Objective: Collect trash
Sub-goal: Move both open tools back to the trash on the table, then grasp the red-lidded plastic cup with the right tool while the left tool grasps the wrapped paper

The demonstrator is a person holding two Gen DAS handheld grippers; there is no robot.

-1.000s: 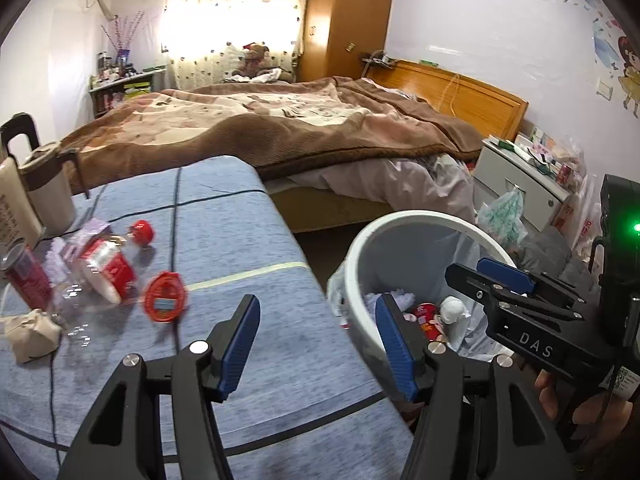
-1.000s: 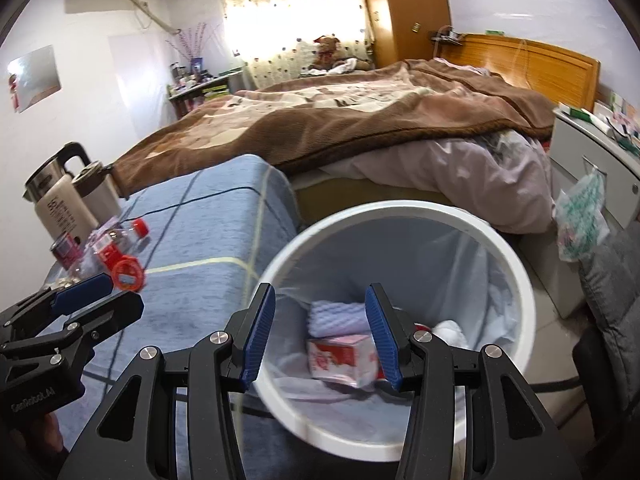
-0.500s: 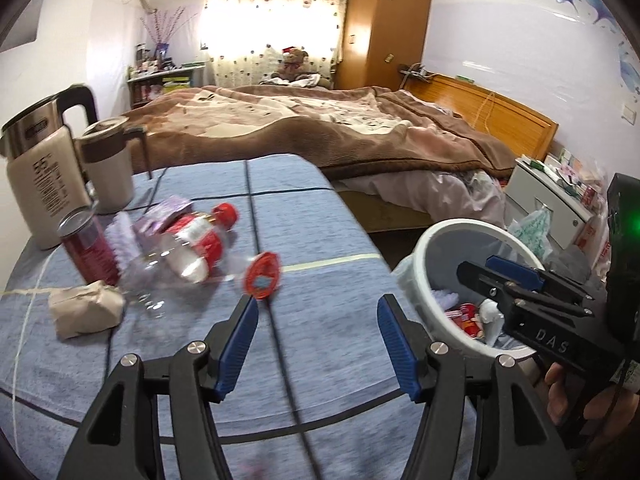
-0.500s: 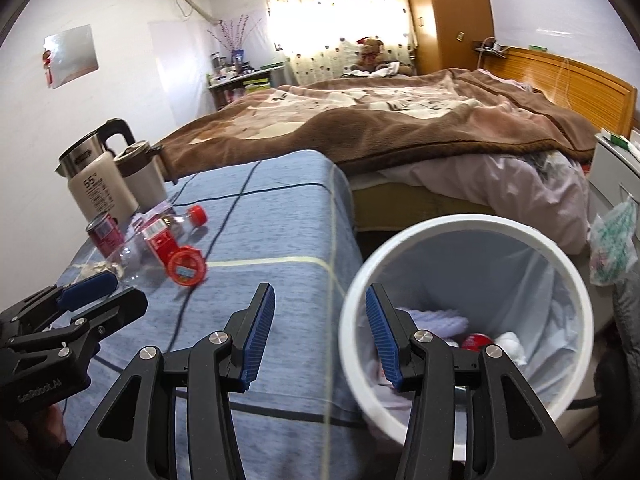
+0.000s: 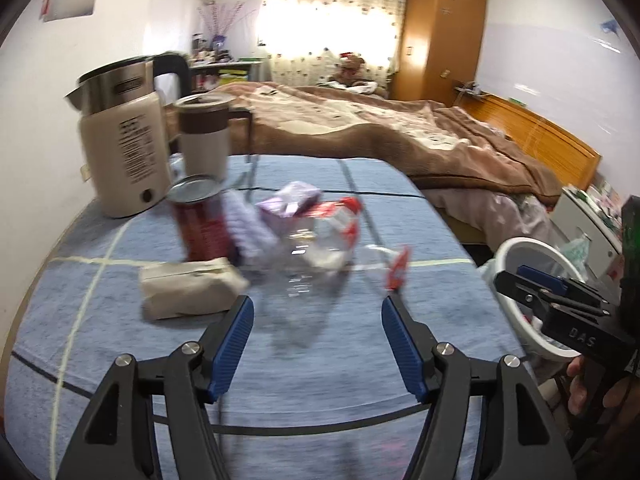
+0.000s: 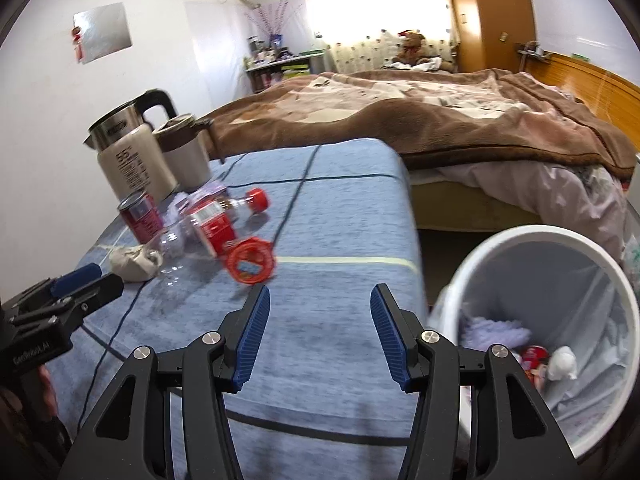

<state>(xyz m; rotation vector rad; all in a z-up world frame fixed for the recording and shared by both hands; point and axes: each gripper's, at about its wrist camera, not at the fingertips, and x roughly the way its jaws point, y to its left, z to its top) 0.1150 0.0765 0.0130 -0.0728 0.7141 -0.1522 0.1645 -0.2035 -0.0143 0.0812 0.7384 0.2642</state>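
Left hand-held gripper (image 5: 316,340) wide open, empty, aimed at clear crushed plastic bottle with red label (image 5: 316,240) among litter on blue-clothed table (image 5: 340,360). Right hand-held gripper (image 6: 318,332) likewise empty, agape. White round trash bin (image 6: 560,240) beside table edge, handy for drops.

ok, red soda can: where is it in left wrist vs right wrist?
Left wrist: red can stands left of centre, right of the kettle, behind the crumpled paper bag.
Right wrist: red can sits left of centre, in front of the kettle, beside the plastic bottle.
Shared landmark: the kettle, upright at the table's far left corner in both views.
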